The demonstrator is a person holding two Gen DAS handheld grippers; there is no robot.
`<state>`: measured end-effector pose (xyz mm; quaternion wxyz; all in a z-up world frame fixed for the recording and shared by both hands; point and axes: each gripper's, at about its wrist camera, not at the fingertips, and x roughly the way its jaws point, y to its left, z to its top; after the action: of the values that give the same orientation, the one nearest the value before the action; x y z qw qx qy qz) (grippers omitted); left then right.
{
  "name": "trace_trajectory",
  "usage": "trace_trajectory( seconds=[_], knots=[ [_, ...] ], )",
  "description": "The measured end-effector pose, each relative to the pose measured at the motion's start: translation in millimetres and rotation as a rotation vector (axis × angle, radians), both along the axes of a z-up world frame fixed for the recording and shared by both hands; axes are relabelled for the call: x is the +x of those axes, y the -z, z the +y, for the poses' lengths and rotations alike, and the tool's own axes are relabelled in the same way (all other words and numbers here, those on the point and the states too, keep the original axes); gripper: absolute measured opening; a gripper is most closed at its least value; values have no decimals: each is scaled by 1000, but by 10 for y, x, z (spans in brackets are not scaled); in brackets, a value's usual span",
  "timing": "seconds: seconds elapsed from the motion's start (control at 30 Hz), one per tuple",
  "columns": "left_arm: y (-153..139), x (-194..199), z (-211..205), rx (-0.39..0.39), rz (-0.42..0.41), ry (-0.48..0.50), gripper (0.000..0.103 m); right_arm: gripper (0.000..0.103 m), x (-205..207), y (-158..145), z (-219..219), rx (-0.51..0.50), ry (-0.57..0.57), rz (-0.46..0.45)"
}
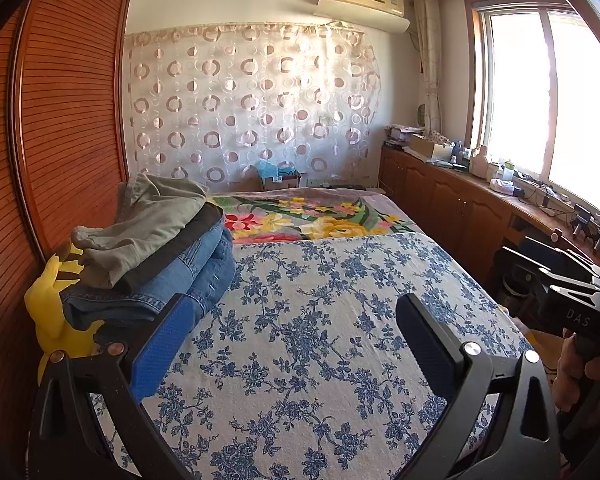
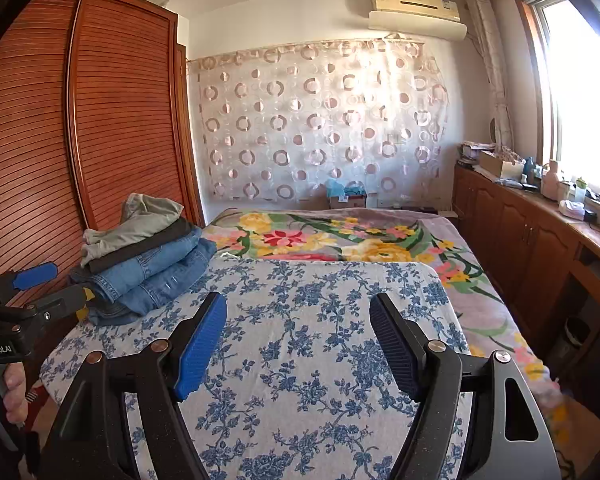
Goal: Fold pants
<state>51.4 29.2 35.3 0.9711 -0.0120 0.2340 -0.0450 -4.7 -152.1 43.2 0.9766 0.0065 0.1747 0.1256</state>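
Holding position: I have both tongs hovering over the blue-flowered bedspread [image 2: 300,320], neither one touching any cloth.
Left tongs [image 1: 296,340]: spread wide, nothing between the pads.
Right tongs [image 2: 300,340]: spread wide as well, empty.
Pants location: a stack of folded pants [image 2: 140,264] sits at the left edge of the bed, next to the slatted wardrobe door [image 2: 100,120]; the middle of the bed in front of me carries no garment.
Risk, pile: the stack leans and the grey-green pants [image 1: 140,232] on top lie loose; if I reach in low with the left tongs I judge I could drag the upper layers off or topple the pile toward the wardrobe.
Risk, pick: pinching too deep could catch two pairs at once, or the yellow cloth [image 1: 52,300] under the stack.
Risk, bedspread: a low pinch could snag the bedspread itself and pull it up.
Count, tongs: two.
Count, pants in stack: about four layers as I read it, one grey-green, one dark, two blue denim [image 2: 160,276]; I cannot tell exactly.
Count, bed covers: two, the blue-flowered one over a bright floral blanket [image 2: 340,240].
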Motion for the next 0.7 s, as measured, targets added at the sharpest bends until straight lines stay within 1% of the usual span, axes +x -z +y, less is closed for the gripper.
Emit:
trace_trajectory(
  seconds=[0.7],
  knots=[
    [-4, -15, -7, 2, -3, -1, 101, 76, 25, 9, -13, -2, 2, -2]
  ],
)
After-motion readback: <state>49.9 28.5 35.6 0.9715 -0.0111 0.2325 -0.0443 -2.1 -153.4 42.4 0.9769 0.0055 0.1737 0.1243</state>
